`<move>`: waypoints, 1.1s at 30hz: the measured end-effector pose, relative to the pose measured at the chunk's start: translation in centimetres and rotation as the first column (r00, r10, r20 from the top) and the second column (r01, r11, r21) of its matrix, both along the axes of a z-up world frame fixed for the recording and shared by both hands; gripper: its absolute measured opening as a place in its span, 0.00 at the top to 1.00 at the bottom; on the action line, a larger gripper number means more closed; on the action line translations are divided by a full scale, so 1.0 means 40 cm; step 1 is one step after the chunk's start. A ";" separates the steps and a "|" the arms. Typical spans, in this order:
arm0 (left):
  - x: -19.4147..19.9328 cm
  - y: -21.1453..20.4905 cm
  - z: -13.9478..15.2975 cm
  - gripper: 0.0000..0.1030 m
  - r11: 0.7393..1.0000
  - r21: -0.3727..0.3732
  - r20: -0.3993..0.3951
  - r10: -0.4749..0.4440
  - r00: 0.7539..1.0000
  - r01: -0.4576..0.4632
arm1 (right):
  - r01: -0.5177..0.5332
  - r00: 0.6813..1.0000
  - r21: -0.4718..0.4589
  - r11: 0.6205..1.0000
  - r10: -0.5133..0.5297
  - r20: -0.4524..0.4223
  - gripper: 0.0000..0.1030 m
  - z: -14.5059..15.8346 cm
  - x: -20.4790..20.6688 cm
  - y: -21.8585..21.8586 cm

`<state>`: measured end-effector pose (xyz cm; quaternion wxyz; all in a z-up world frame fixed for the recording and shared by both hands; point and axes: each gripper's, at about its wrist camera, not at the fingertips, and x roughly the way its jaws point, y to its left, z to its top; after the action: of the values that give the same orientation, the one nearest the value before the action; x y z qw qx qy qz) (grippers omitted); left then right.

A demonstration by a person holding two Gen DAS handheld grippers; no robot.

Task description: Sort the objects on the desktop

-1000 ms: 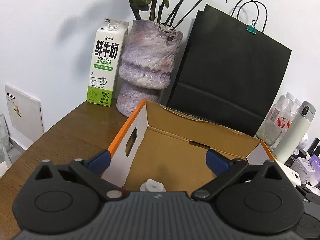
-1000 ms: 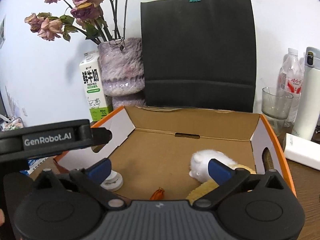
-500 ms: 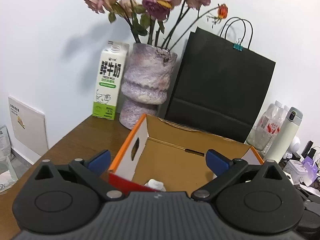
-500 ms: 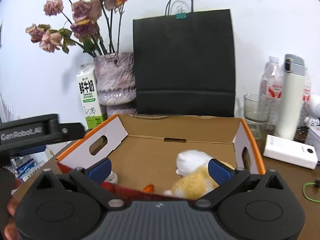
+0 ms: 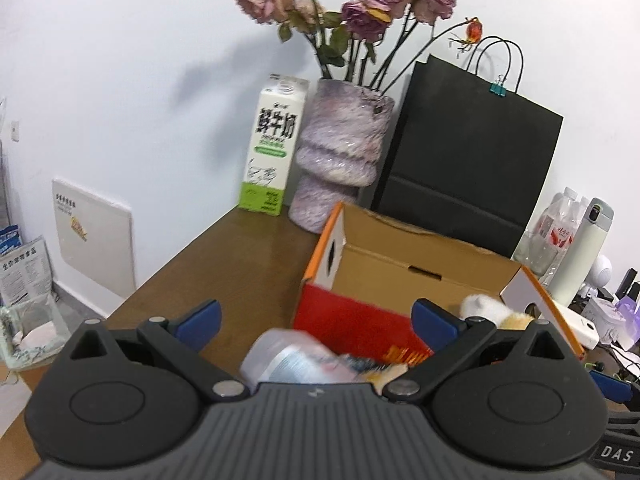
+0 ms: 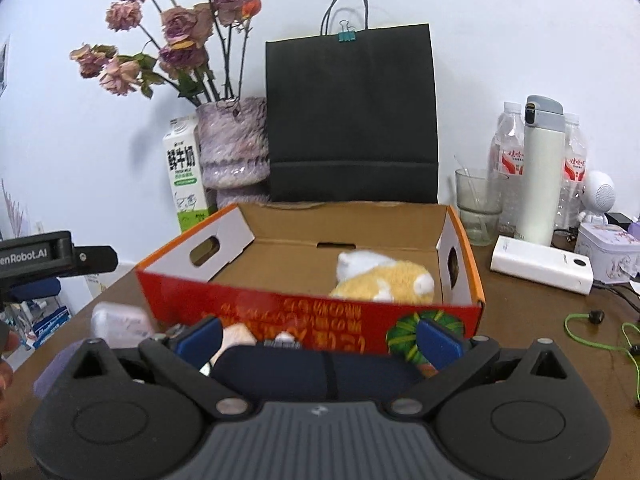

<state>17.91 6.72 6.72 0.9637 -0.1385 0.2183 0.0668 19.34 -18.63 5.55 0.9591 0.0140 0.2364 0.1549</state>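
Note:
An open cardboard box (image 6: 308, 308) with orange edges and a red front stands on the brown desk; it also shows in the left wrist view (image 5: 352, 320). A white and yellow plush toy (image 6: 384, 278) lies inside it, at the right. My left gripper (image 5: 316, 318) is open and empty, in front of the box's left corner, above a blurred pale bottle (image 5: 288, 360). My right gripper (image 6: 320, 332) is open and empty in front of the box, above a dark object (image 6: 312, 372) and a pale case (image 6: 120, 322).
Behind the box stand a milk carton (image 5: 274, 152), a purple vase (image 5: 340, 160) with dried roses and a black paper bag (image 6: 352, 116). At the right are a glass (image 6: 478, 204), water bottles, a white flask (image 6: 540, 172), a power bank (image 6: 540, 266) and green earphones (image 6: 592, 320).
Both grippers have pulled back and up out of the box. The box's red front and the objects lying in front of it have come into view. Both stay open.

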 end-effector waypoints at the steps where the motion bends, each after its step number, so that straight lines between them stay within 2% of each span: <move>1: -0.006 0.006 -0.005 0.00 1.000 -0.005 -0.010 0.000 1.000 0.000 | -0.001 1.000 -0.001 1.000 0.001 -0.002 0.00 -0.004 -0.011 0.002; 6: -0.031 0.017 -0.029 0.00 1.000 -0.014 -0.061 0.006 0.998 -0.007 | -0.013 1.000 -0.026 1.000 0.012 -0.010 0.00 -0.023 -0.063 0.025; 13: -0.063 0.007 -0.050 0.00 0.999 -0.017 -0.095 -0.046 0.994 0.044 | 0.015 1.000 -0.036 0.999 -0.016 -0.027 0.00 -0.047 -0.106 0.042; 19: -0.068 -0.009 -0.051 0.00 0.995 -0.008 -0.084 -0.097 0.992 0.097 | 0.009 1.000 -0.043 0.999 -0.010 -0.025 0.00 -0.058 -0.111 0.050; 26: -0.055 0.004 -0.061 0.19 0.995 -0.042 -0.123 -0.100 0.987 0.095 | -0.021 0.999 -0.031 0.999 0.019 -0.043 0.09 -0.066 -0.104 0.053; 30: -0.059 0.011 -0.058 0.24 0.994 -0.059 -0.111 -0.097 0.989 0.091 | -0.029 0.999 -0.022 0.999 0.028 -0.042 0.13 -0.064 -0.105 0.054; 33: -0.066 0.021 -0.051 0.35 0.993 -0.082 -0.092 -0.090 0.992 0.082 | -0.033 0.998 -0.024 0.999 0.032 -0.052 0.20 -0.067 -0.102 0.055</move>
<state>15.29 7.57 4.67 0.9480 -0.1631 0.2723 0.0230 15.26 -16.45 2.89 0.9502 0.0021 0.2631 0.1671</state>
